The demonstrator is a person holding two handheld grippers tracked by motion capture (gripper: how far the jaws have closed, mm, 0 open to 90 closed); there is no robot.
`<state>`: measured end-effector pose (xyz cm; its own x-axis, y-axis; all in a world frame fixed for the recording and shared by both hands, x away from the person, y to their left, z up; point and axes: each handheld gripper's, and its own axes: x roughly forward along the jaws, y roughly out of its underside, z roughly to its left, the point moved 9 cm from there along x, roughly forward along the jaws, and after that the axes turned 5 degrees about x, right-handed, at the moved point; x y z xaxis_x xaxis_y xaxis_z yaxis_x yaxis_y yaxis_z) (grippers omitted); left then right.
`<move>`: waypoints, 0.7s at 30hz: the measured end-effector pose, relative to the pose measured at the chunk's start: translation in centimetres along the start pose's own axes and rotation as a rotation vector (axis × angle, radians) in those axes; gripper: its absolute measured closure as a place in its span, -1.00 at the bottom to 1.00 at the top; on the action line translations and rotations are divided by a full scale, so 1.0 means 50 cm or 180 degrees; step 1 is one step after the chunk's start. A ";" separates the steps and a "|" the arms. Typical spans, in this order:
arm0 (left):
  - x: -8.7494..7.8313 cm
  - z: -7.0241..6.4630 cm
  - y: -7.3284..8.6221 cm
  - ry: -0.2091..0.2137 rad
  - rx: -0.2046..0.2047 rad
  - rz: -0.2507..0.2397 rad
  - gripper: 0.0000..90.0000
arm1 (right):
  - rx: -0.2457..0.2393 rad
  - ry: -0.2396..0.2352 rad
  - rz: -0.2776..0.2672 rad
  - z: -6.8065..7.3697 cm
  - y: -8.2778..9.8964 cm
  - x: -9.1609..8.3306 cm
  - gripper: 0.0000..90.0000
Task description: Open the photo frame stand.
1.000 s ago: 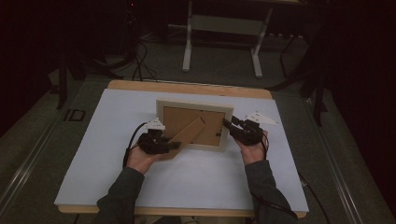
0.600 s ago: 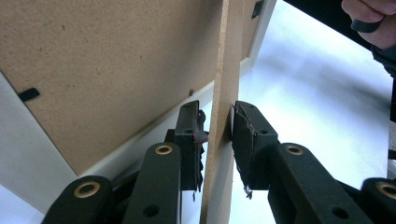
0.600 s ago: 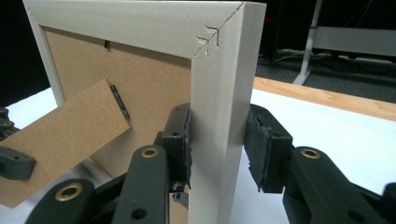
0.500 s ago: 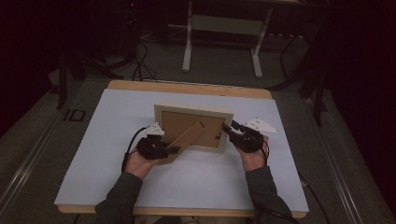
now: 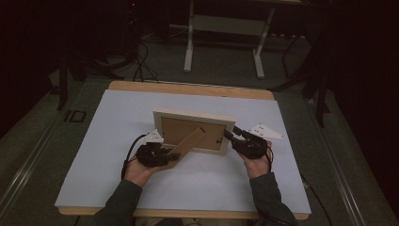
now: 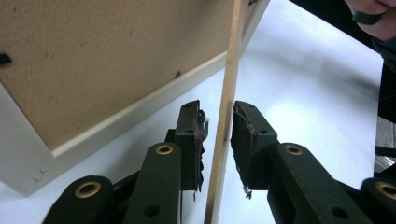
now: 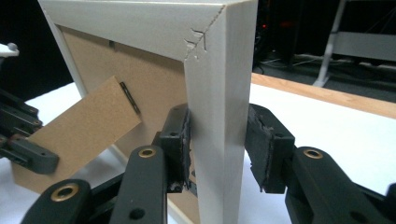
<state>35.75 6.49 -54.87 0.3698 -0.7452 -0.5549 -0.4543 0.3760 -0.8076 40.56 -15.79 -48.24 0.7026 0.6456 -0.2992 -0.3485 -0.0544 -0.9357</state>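
Cream-painted picture frame (image 5: 194,115) was seen upright mid-table (image 5: 117,117), fibreboard back toward the person. Left gripper (image 6: 218,128) was held low, jaws loosely straddling the thin back stand (image 6: 224,126). Right gripper (image 7: 218,140), jaws just widened, bracketed the frame's chipped side rail, one pad apart.

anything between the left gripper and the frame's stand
Nothing visible. The stand already sits between the left gripper's jaws, with only thin gaps to the pads. The right gripper straddles the frame's edge.
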 end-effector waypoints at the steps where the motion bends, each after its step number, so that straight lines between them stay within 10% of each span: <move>1: 0.000 0.000 0.001 -0.0005 -0.0014 -0.0001 0.65 | 0.0012 -0.0024 0.0020 -0.001 0.001 0.001 0.33; 11: 0.000 -0.001 0.004 0.0001 0.0002 0.0032 0.66 | -0.0030 -0.0185 0.0359 -0.008 0.047 0.028 0.21; 21: 0.013 -0.006 0.009 -0.0050 0.0062 0.0118 0.72 | -0.0489 -0.0092 0.0428 -0.011 0.039 0.041 0.26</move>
<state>35.53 6.04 -55.53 0.3658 -0.7219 -0.5875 -0.4521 0.4140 -0.7901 41.66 -14.98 -50.79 0.6372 0.6463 -0.4199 -0.3376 -0.2558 -0.9059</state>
